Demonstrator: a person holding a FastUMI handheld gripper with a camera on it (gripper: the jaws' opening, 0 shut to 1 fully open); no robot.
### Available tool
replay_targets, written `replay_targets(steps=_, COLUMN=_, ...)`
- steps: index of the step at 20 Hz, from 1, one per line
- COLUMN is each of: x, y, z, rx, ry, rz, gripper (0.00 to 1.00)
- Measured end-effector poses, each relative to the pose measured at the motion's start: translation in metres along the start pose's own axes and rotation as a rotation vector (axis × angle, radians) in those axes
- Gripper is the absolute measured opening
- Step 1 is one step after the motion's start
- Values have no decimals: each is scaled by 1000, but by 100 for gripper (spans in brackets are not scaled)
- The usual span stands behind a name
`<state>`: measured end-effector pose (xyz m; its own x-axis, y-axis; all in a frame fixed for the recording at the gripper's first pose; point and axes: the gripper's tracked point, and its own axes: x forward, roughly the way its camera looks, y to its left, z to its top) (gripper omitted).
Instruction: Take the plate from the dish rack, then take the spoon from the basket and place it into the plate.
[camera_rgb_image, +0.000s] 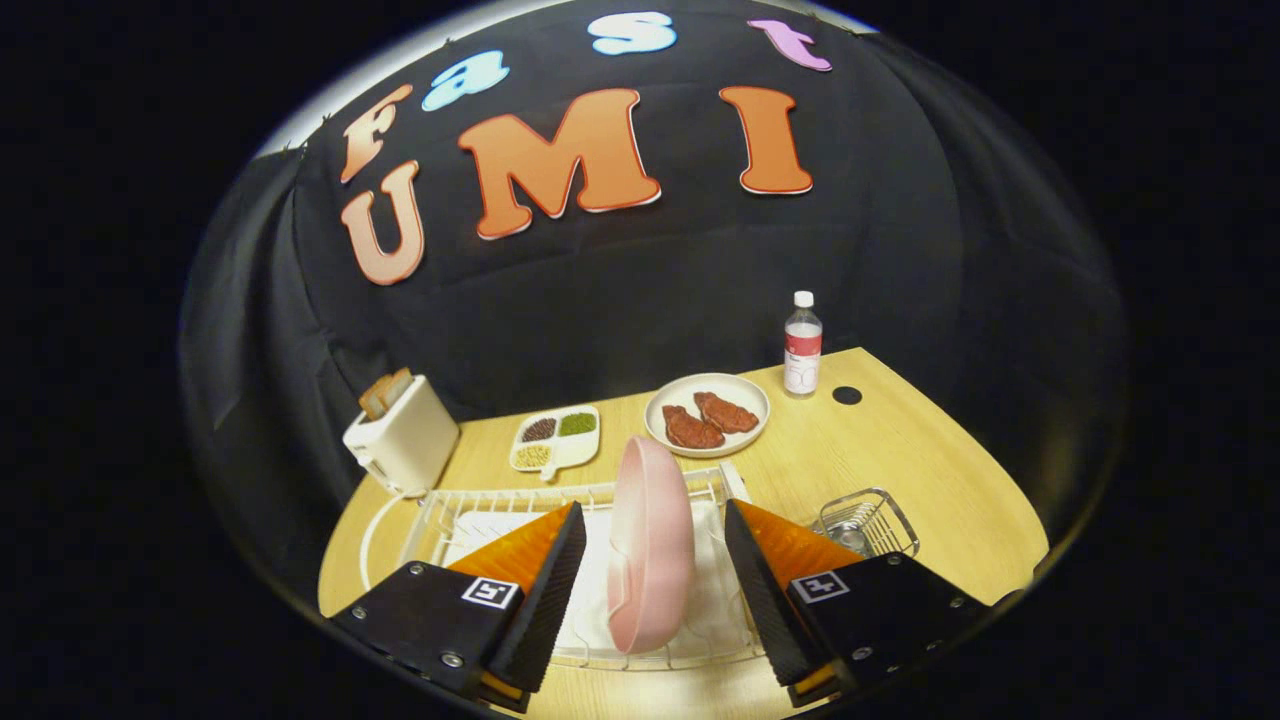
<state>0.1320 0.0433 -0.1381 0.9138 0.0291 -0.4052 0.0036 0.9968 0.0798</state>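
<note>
We see one pink plate (650, 545) standing on edge in the white wire rack (440, 505), its rim turned toward us. It sits between the two fingers (545, 575) of our claw (655, 590), with a clear gap on each side. The claw is wide open and holds nothing; neither finger touches the plate. Each finger has a black ribbed pad and an orange back, and each black mount carries one square marker.

The rack rests on a light wooden worktop (930, 470), with a white mat under the wires. We count one plate in it and cannot make out anything else there.

Just beside the rack, past the right finger, sits one small wire basket (868, 522). Something shiny lies in it, but we cannot tell whether it is the spoon.

Beyond the rack lies one round white dish (707, 414) holding two brown pieces of meat (710, 419) side by side. Next to it, toward the left finger's side, is one white tray (556, 439) with three compartments, each filled with a different grain: dark, green and pale yellow. Farther that way stands one white toaster (402, 440) with two slices of toast (386, 391) sticking up from its slots.

On the far side of the dish stands one clear bottle (802, 345), upright, with a white cap and a red label. Near it one round dark hole (847, 395) marks the worktop.
</note>
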Motion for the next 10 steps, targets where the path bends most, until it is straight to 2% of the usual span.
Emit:
replay_targets(steps=1, x=5, y=0, z=-9, rx=-17, ry=27, rz=-17, gripper=84)
replay_targets(steps=3, x=13, y=1, z=-18, rx=-31, ry=63, rz=-39, gripper=75)
replay_targets(steps=7, x=15, y=-7, z=0, rx=-31, ry=26, rz=-130, gripper=25)
replay_targets(steps=10, x=8, y=-9, z=23, rx=-104, ry=-25, rz=-192, gripper=18)
